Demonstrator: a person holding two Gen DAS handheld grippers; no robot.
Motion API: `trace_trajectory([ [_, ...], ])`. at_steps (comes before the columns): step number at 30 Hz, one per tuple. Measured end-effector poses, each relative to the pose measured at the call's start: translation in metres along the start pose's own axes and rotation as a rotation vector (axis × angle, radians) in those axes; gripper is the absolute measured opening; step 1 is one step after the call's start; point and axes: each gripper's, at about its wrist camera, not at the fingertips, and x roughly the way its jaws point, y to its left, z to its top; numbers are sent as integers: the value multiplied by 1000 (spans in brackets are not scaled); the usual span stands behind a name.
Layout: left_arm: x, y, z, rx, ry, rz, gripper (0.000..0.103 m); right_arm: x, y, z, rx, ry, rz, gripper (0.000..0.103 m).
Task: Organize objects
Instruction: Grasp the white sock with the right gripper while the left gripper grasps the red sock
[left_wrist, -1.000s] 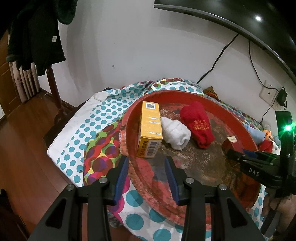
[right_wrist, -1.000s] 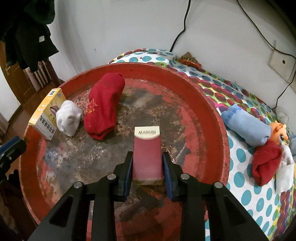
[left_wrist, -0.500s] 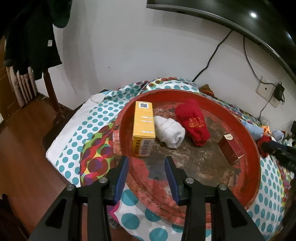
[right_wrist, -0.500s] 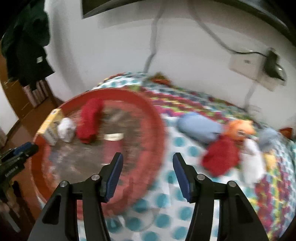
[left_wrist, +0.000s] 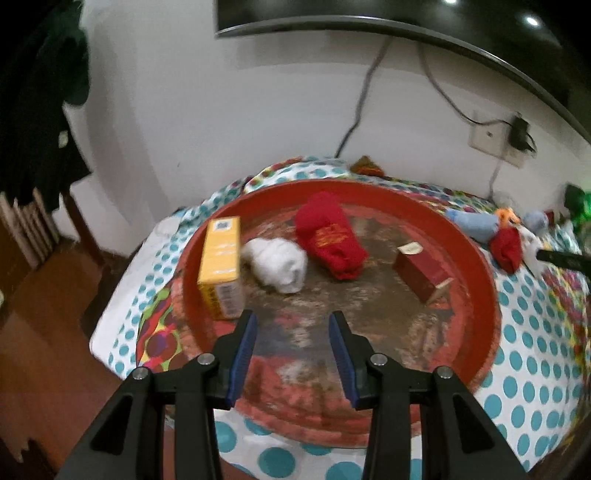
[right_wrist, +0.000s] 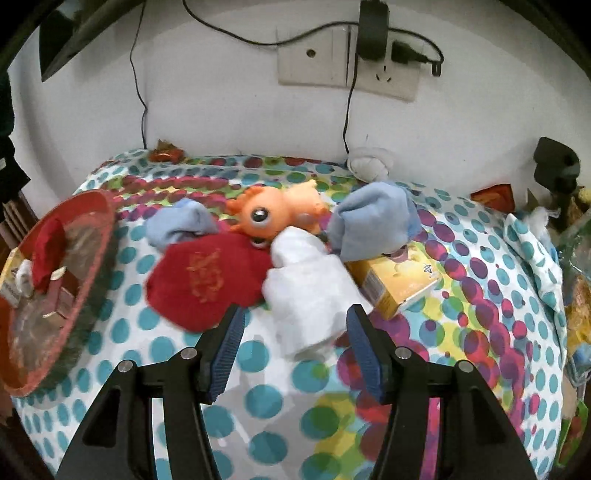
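Red and worn, the round tray (left_wrist: 480, 266) fills the middle of your left view, holding from left to right a yellow box (left_wrist: 220, 266), a white sock (left_wrist: 277, 263), a red sock (left_wrist: 330, 242) and a dark red box (left_wrist: 421, 269); your left gripper (left_wrist: 291, 338) hovers spread and empty at lower centre. In your right view, the right gripper (right_wrist: 292, 341) is spread apart, a white cloth (right_wrist: 310, 295) just ahead of its tips, untouched, a red pouch (right_wrist: 207, 273) to its left.
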Motion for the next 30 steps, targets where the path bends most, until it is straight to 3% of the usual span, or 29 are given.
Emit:
trace_trajectory([
  [8,-8,-54,12,125,11,-60,41,28,-6,6,-31,-8,0,58],
  [12,-14,-100,26,217,-7,-136,41,36,-11,8,-45,-5,-26,39],
  [16,-7,-153,42,274,6,-245,41,24,-26,1,-23,-19,-5,30],
  [24,39,-236,65,313,72,-402,41,-17,-44,-34,-25,-53,27,29],
  [30,83,-272,79,336,112,-422,41,-17,-57,-50,3,-47,50,29],
])
